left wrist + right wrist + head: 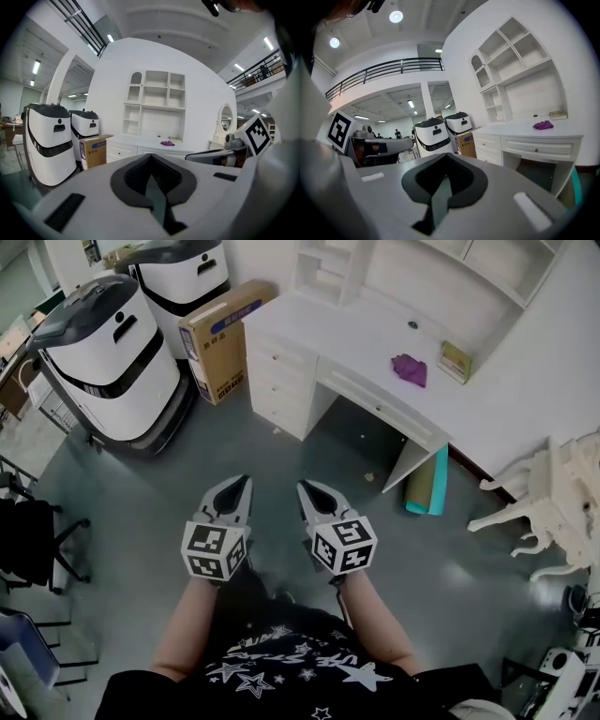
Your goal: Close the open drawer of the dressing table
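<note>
Jaws closed, empty, on my left gripper (244, 486) and right gripper (304, 489); only their views show the balcony railing (384, 70) (head view doesn't); two white machines (112, 357).

The dressing table (375, 343) looks like white-painted wood, smooth with a soft satin finish. On its top lies a crumpled purple cloth (410, 368). To the table's left in the head view stands a brown cardboard box (225, 338), matt, with a blue printed label. Beyond the box are two machines (112, 362) in glossy white plastic with dark grey tops. By the table's right leg is a teal roll (429, 482), matt and foam-like. The floor (281, 456) before the table is grey, smooth and faintly shiny. The left gripper (246, 481) and right gripper (302, 487) have matt grey plastic shells and black ribbed pads.
</note>
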A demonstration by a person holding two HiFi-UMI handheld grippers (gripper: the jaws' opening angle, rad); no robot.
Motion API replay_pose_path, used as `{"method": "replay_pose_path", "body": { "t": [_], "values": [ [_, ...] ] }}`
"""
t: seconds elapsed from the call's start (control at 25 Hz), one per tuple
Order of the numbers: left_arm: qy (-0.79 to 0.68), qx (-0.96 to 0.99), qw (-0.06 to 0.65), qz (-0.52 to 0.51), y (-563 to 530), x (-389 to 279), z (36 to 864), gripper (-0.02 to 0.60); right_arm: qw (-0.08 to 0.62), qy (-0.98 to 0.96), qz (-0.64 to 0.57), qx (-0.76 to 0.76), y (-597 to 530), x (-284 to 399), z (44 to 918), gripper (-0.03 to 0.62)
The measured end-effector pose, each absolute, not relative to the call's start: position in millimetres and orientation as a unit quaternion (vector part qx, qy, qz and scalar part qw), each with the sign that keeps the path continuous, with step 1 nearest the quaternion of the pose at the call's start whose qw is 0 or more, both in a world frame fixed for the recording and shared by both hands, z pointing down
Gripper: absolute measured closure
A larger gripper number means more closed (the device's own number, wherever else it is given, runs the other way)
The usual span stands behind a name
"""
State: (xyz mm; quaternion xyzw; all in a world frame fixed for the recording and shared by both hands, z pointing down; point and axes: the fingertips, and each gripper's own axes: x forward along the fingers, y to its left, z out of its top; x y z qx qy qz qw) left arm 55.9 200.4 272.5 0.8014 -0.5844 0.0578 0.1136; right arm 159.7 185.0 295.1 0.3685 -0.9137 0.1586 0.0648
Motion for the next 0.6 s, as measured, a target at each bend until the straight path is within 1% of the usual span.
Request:
{"method": "replay_pose_path", "body": {
  "t": [0.12, 0.4, 0.6],
  "values": [
    [-0.588, 0.800, 0.108, 0.059, 213.4, 57.0, 269.6, 0.572, 0.066, -0.918, 0.152, 0.362, 197.9, 158.2, 291.4, 0.591],
    [-0.593, 0.794, 0.121, 0.057, 244.0, 50.4, 280.3, 0.572, 0.083, -0.920, 0.153, 0.352, 225.0, 152.9, 300.6, 0.591],
    [-0.584, 0.801, 0.123, 0.055, 260.9, 34.3, 279.6, 0.572, 0.083, -0.912, 0.159, 0.368, 237.0, 140.1, 300.9, 0.591]
  ]
}}
